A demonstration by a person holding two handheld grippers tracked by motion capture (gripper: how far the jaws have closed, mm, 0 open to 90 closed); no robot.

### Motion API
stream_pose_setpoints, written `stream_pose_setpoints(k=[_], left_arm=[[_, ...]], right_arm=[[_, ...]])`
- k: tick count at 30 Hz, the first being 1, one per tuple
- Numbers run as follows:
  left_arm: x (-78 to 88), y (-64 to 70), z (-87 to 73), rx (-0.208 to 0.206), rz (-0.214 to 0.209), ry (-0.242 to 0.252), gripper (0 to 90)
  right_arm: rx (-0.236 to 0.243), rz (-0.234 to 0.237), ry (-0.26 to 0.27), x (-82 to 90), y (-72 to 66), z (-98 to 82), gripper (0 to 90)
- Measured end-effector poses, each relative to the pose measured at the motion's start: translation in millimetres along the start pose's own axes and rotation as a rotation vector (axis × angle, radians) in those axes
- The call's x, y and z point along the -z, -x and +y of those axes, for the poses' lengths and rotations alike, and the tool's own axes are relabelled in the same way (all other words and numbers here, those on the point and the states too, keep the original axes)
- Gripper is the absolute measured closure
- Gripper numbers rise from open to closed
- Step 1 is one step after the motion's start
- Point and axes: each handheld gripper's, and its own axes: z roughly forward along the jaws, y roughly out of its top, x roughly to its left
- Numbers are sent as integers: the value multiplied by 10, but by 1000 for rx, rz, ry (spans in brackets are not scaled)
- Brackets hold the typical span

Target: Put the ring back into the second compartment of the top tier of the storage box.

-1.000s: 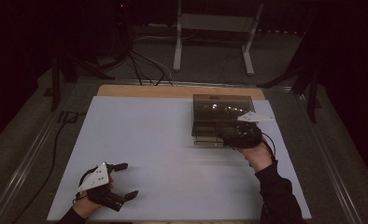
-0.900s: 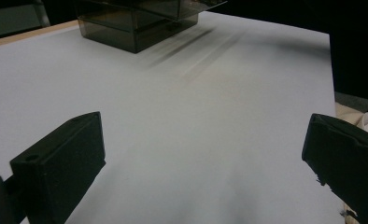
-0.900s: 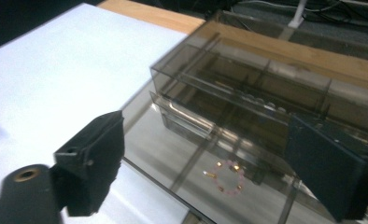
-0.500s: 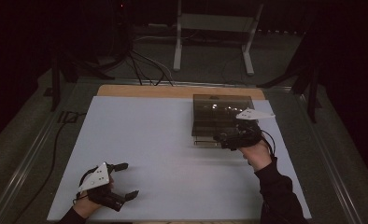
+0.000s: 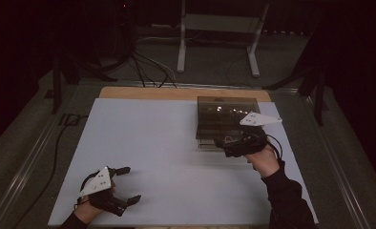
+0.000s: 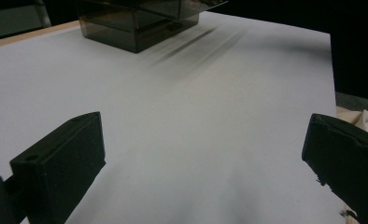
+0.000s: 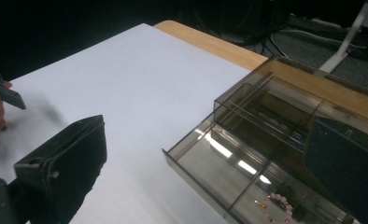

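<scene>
Item: smoked clear drawer box [image 5: 226, 117], far right of white tabletop [image 5: 152, 143], against the wooden far edge. Lower drawer [image 7: 229, 175] pulled out toward the near side, open to above, split by dividers. Contents: pink bead bracelet [image 7: 280, 201] in a compartment at the drawer's near end, small gold-coloured bits beside it; further items in the upper tier too dark to name.

Right tool [image 5: 223, 141]: jaws spread wide, having just been opening, nothing between them; poised above the drawer's near end, pointing left across it. From its own view, drawer directly ahead and below, bracelet low right, close to the right-hand jaw.

Left tool [image 5: 127, 183]: jaws wide, empty, resting low at the near left corner of the tabletop, well apart from the box; box seen far off, ahead and to the left, in its own view.

Governing relation: drawer's long axis running near-to-far, slide direction the same. Right hand [image 5: 261, 161] by far the nearer. Judged next: either a dip into the compartment, or a push on the drawer front toward the far side.
</scene>
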Motion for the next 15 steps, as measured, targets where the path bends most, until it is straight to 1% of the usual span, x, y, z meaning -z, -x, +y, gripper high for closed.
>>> stream_pose_setpoints(k=[1,2,6,7,8,15], left_arm=[[1,2,-1,-3,0,0,6],[1,2,-1,-3,0,0,5],[6,-3,0,0,2,2,5],[6,-3,0,0,2,2,5],[4,-2,-1,-1,1,-1,5],[6,0,-2,1,1,-1,5]], right_arm=[[5,3,1,3,-10,-3,0],[8,18,2,11,-28,-13,0],[20,37,-1,27,-71,-49,0],[20,37,-1,27,-71,-49,0],[17,55,0,38,-93,-81,0],[13,82,2,43,-146,-186,0]])
